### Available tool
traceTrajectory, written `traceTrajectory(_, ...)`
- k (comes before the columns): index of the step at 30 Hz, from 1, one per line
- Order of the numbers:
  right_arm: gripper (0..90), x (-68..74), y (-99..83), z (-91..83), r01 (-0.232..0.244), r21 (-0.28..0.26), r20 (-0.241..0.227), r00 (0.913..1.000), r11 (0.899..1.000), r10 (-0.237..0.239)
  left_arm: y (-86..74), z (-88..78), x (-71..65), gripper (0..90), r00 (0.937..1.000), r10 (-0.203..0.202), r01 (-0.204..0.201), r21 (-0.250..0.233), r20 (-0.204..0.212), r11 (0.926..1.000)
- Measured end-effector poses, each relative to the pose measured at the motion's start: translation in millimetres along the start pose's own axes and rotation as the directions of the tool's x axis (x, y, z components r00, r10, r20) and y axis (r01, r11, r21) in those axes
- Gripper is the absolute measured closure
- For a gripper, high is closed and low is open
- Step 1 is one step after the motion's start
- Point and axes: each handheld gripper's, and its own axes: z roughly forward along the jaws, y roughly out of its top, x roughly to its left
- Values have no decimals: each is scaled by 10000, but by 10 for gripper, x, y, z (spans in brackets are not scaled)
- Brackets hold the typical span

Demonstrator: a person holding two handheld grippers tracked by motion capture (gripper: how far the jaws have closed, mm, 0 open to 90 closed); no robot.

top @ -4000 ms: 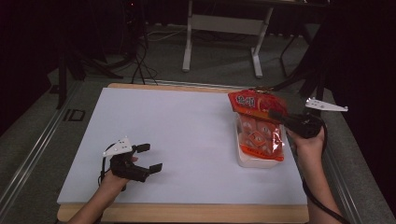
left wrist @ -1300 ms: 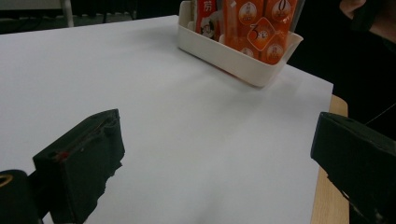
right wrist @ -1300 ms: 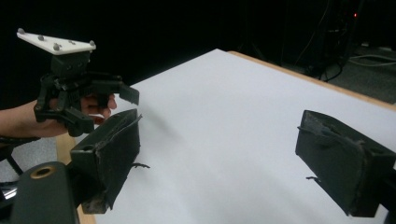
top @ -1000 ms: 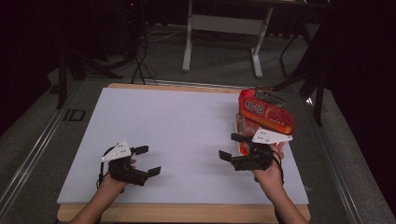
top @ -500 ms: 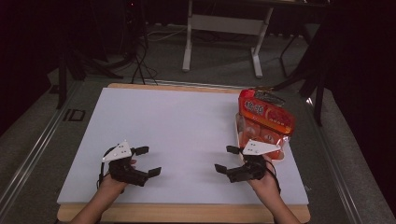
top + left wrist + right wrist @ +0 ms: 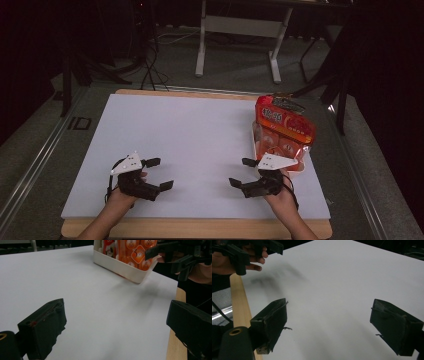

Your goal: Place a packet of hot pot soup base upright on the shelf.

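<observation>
**Two empty grippers rest low on a white table, snack bag in a tray at right**

In the high view, a white table top [image 6: 200,145] fills the middle of the frame, with a wooden edge along the bottom. At lower left, the left gripper [image 6: 159,174] sits over the white surface, held by a hand that comes in from the bottom edge. Its two black jaws stand wide apart and hold nothing. A grey three-cornered plate tops it.

Right of centre, near the bottom, the right gripper [image 6: 239,172] points toward the left of the frame. Its jaws are also spread apart, with nothing between them.

Just beyond the right gripper, toward the right edge of the table, stands a cream tray [image 6: 255,137]. In it sits a red and orange snack bag [image 6: 282,127], its crimped top pointing to the upper part of the frame. The bag is apart from both grippers.

In the left gripper view, the tray [image 6: 120,266] and the orange packets appear at upper centre, with the right gripper at upper right.

In the right gripper view, bare white table lies between the spread jaws, and the left gripper appears at upper left.
</observation>
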Motion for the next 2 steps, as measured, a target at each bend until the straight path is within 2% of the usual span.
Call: traceTrajectory(2,139,-4,-7,-4,-21,-2,-68,10000,10000,21,-1,-1,3,25,10000,-2,2,11,-19,10000)
